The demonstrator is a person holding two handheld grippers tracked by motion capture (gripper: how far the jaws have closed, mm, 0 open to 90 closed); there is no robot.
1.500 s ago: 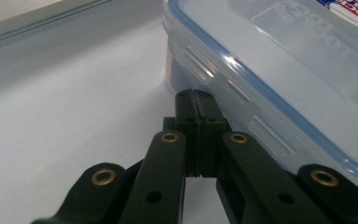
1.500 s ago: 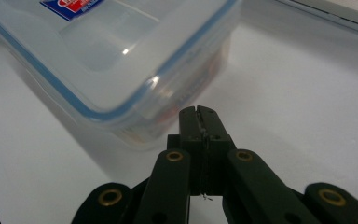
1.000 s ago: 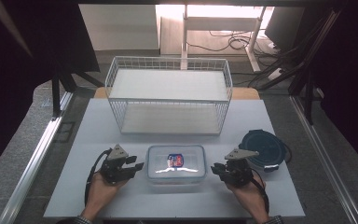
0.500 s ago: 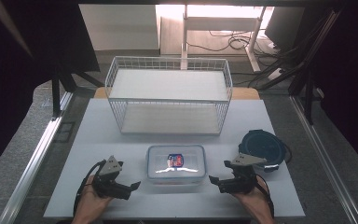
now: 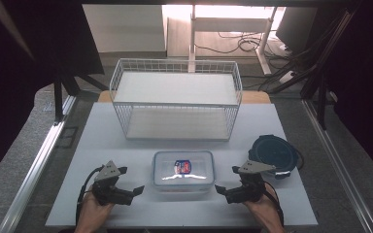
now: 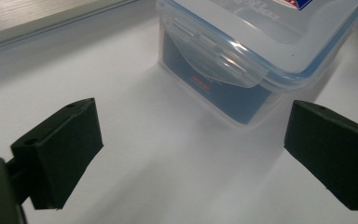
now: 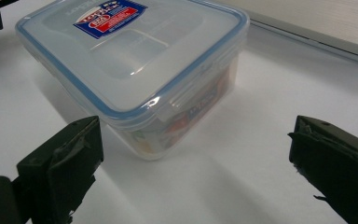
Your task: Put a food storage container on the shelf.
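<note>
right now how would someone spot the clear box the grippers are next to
On the white table, just in front of the wire basket, sits the clear box. It is rectangular with a blue-edged clip lid and a red-and-blue sticker, unlike the round dark container to its right.

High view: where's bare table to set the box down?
Free: the strip between basket and box, and the table's left side. Crowded: right side, where the round container sits by the right hand-held gripper.
</note>
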